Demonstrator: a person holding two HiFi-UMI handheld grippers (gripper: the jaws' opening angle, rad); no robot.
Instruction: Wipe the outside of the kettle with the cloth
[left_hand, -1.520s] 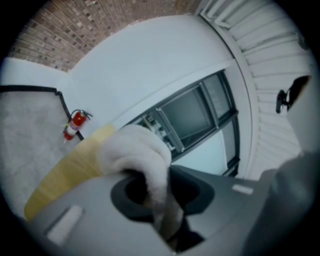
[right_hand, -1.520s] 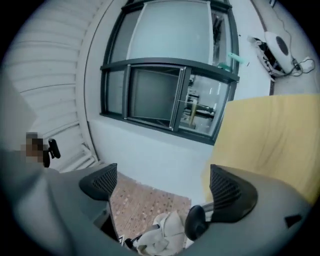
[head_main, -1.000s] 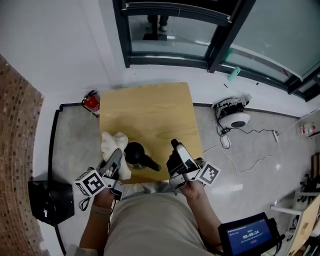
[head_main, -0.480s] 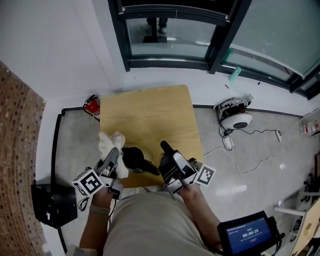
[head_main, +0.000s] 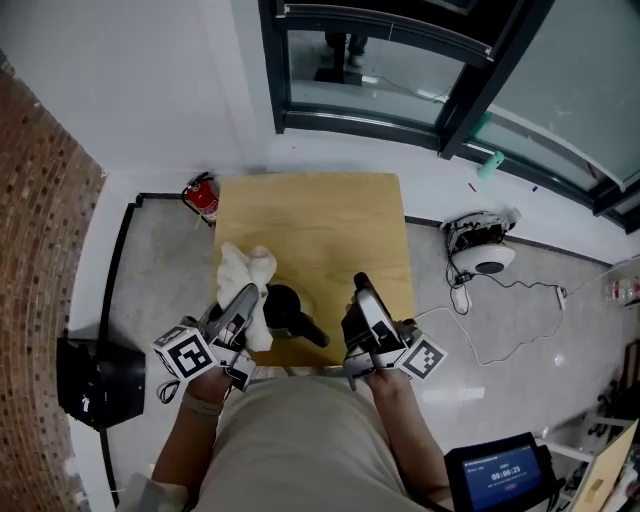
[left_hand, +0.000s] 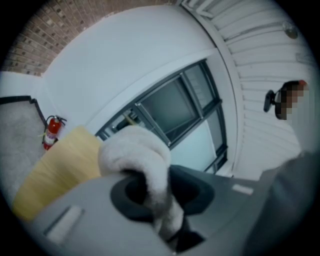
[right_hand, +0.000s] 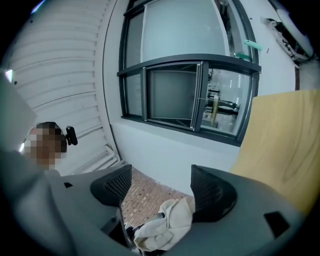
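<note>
— Head view: what surrounds the bench (head_main: 320, 225)?
— A fire extinguisher (head_main: 203, 196) at its far left corner, a black box (head_main: 95, 378) on the floor to the left, and a white device (head_main: 488, 262) with cables to the right.
— And the kettle (head_main: 284, 303)?
— By the bench's near edge, between both grippers. Its handle points toward the right gripper (head_main: 360, 288), near but apart, with nothing between. Those jaws have just been closing, yet stand apart and grip nothing.
— The left gripper (head_main: 248, 297)?
— Clamped on the cloth (head_main: 247, 268), which bunches against the kettle's left side.
</note>
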